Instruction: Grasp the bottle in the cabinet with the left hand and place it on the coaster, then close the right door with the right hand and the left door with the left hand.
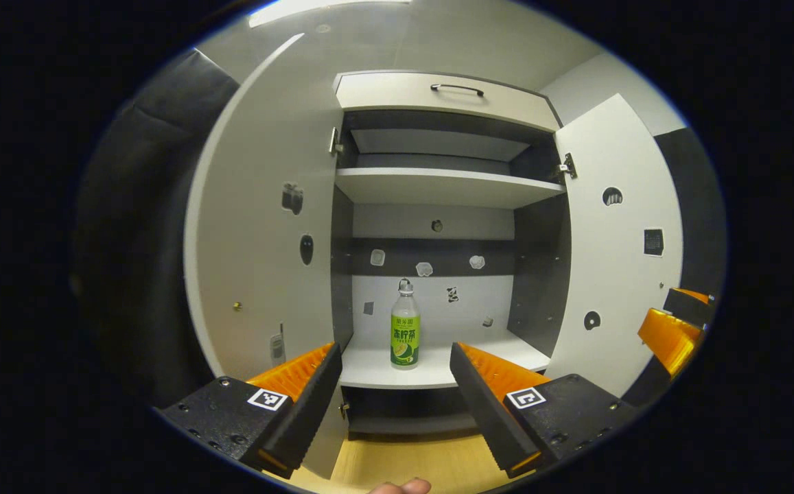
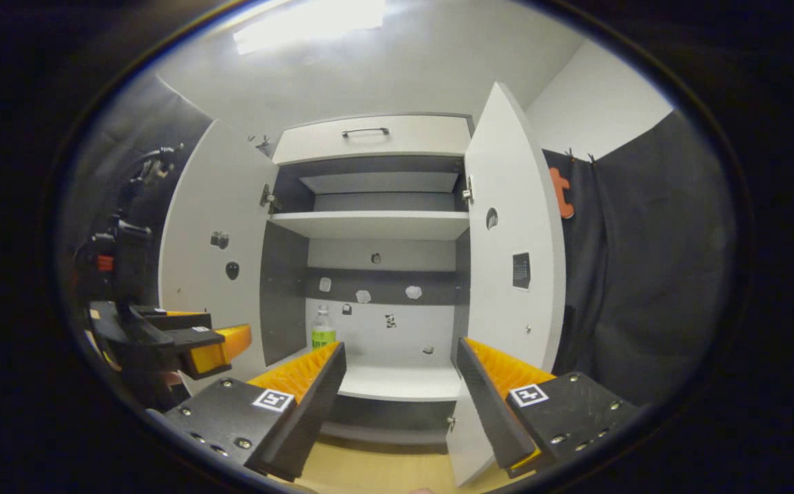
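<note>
Inside the cabinet [image 1: 438,363] the bottle [image 1: 405,329] stands upright, cap up; both grippers' jaws apart.

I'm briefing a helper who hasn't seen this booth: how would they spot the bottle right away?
Find the white cabinet with both doors swung open. On its lower shelf, near the front, stands a clear bottle with a green label. It is the one freestanding thing inside; its neighbours are small bits stuck on the back wall.
</note>
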Motion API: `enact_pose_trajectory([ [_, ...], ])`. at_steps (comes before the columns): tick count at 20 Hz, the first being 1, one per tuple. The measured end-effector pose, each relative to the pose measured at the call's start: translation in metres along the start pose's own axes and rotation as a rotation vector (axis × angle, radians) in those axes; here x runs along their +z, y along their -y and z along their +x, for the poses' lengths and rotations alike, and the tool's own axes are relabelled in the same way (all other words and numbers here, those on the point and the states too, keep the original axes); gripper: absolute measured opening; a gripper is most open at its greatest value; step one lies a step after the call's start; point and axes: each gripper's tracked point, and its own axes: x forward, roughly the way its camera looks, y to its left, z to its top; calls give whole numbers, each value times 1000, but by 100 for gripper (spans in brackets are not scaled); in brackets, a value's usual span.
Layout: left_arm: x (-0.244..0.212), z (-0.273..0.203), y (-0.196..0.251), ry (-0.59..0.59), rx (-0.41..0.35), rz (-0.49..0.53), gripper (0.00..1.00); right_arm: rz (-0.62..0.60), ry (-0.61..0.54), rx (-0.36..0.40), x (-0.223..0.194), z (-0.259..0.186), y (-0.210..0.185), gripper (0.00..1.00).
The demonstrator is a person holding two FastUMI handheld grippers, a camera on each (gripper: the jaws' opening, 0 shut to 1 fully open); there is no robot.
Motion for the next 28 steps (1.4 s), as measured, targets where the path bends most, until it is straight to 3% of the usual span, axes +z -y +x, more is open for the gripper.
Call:
enact_pose_trajectory([
  [2,-10,28,1,-2,-11,13,100,-8,8,-11,1,5,3,94],
  [3,-16,45,2,-5,-16,18,100,-5,10,-11,0,7,5,98],
  [5,-30,77,4,-11,-28,19,100,7,15,-10,0,7,6,94],
  [10,-58,159,10,-7,-49,-25,100,25,40,0,0,0,13,98],
  [14,-73,216,4,-4,-24,10,100,-8,8,-22,-14,0,24,98],
  [20,-87,277,1,-40,-14,-2,100,67,-52,-68,-36,-7,40,99],
  [21,-89,285,0,-48,-4,-2,100,80,-57,-82,-36,-12,45,94],
  [23,-94,293,-5,-82,15,1,99,85,-61,-108,-37,-23,58,98],
  [24,-93,290,-8,-101,35,11,86,79,-61,-117,-38,-28,63,99],
  [25,-93,289,-9,-113,35,18,79,75,-65,-127,-40,-33,68,98],
  [28,-85,271,-3,-116,14,22,80,74,-74,-152,-44,-46,79,94],
])
